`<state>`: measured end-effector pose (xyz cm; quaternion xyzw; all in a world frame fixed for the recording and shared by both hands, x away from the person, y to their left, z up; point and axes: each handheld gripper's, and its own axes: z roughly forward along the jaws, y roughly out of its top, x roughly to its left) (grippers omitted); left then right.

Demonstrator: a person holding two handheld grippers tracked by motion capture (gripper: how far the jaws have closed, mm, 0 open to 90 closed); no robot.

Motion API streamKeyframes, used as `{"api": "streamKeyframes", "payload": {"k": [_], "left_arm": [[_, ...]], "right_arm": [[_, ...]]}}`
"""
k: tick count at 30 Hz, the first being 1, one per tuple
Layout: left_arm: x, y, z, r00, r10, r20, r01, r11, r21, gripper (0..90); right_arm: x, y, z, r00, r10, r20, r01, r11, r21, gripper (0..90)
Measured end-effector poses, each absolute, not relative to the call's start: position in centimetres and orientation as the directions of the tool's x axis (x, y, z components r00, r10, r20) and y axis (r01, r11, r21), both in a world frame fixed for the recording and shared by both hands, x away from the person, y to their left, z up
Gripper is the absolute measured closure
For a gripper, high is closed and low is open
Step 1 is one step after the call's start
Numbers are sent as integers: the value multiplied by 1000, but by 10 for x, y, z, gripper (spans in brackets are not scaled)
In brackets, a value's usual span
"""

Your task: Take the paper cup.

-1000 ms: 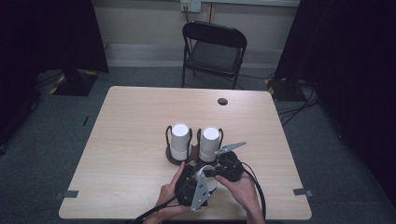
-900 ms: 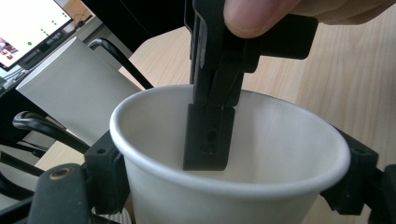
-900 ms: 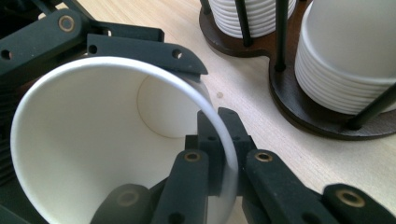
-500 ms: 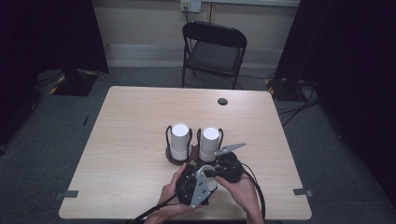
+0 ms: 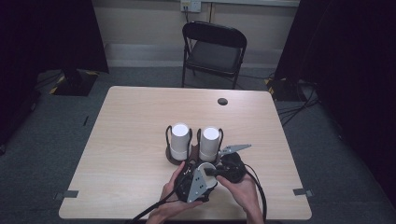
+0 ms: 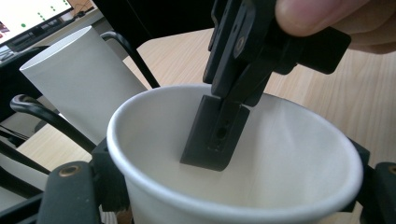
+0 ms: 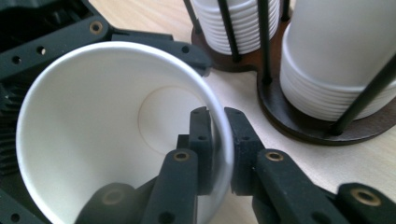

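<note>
White paper cup (image 7: 116, 126), rim between right gripper (image 7: 218, 149) fingers (image 7: 201, 140)

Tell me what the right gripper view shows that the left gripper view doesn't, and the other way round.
Right gripper view alone: the cup's round bottom, the ribbed rims of the stacked cups and the dark wooden base of their wire holder. Left gripper view alone: a thumb on the right gripper and a lit screen far off. Both: the white paper cup, held around its body by the left gripper, with the right gripper pinching its rim.
</note>
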<state>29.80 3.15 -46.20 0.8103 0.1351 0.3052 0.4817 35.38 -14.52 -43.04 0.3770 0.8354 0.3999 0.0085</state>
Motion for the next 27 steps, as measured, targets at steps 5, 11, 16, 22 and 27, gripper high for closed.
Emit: {"api": "streamKeyframes", "payload": {"k": [5,11,16,22,27], "left_arm": [[299,34,-462,779,525,343,-59,-484,873,228],[301,38,-464,774,548,317,-32,-465,884,227],[305,44,-464,770,571,284,-5,-439,898,226],[309,54,-466,759,606,238,33,-401,916,224],[311,61,-466,754,620,215,44,-374,926,221]], "right_arm": [[352,-148,-430,-710,644,287,617,371,695,779],[349,-151,-428,-702,654,281,600,332,728,734],[347,-157,-427,-693,658,294,584,274,764,705],[345,-159,-427,-687,668,286,554,228,801,598],[340,-164,-427,-671,683,290,526,163,835,514]]}}
